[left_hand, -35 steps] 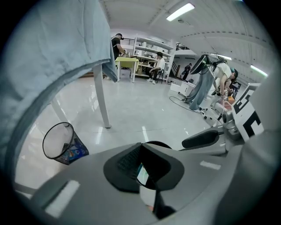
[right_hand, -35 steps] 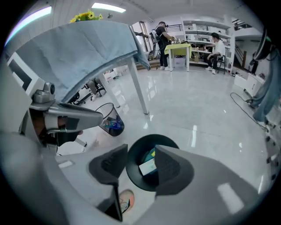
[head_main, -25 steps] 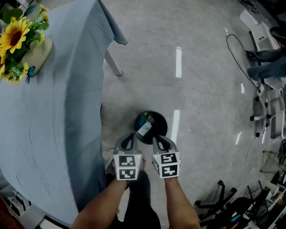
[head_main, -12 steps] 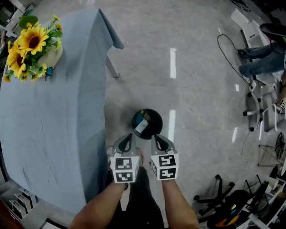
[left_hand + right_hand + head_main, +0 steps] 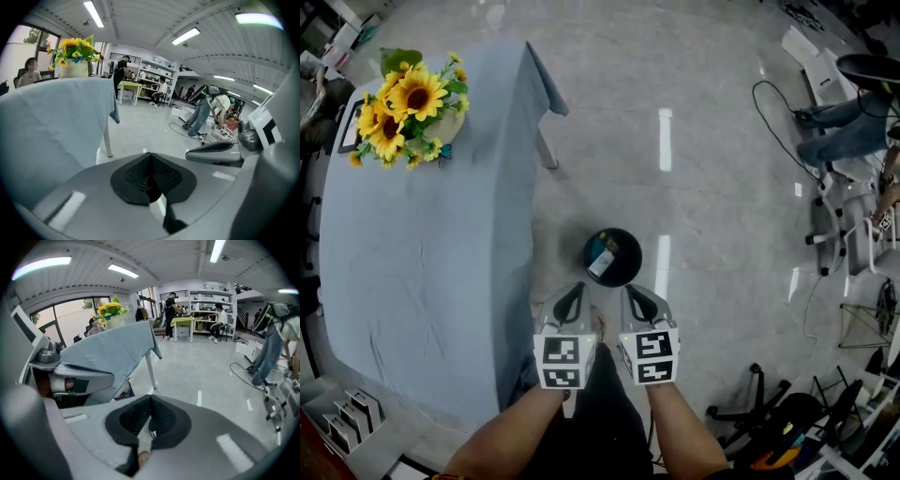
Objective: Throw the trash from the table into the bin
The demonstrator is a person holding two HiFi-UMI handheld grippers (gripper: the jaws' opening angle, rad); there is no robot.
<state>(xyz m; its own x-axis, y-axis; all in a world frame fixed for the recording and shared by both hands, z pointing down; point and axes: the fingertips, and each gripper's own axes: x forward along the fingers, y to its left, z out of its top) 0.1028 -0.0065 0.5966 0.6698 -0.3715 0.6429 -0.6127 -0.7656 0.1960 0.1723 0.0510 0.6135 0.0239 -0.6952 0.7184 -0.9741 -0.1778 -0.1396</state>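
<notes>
Grey polished floor (image 5: 712, 187) fills the head view, and the blue-clothed table (image 5: 412, 281) lies to the left of the left claw (image 5: 572, 295). Only the gripper views show people (image 5: 123, 70) far across the room. Only the head view shows the black bin (image 5: 630, 251), standing on the floor just ahead of both claws. The left claw and the right claw (image 5: 636, 298) are each fully closed, pad against pad, gripping nothing. Sunflowers (image 5: 403, 103) stand on the table's far corner, well beyond the left claw. The trash (image 5: 602, 263), a white-and-blue carton, lies inside the bin; its label is too small to read.
</notes>
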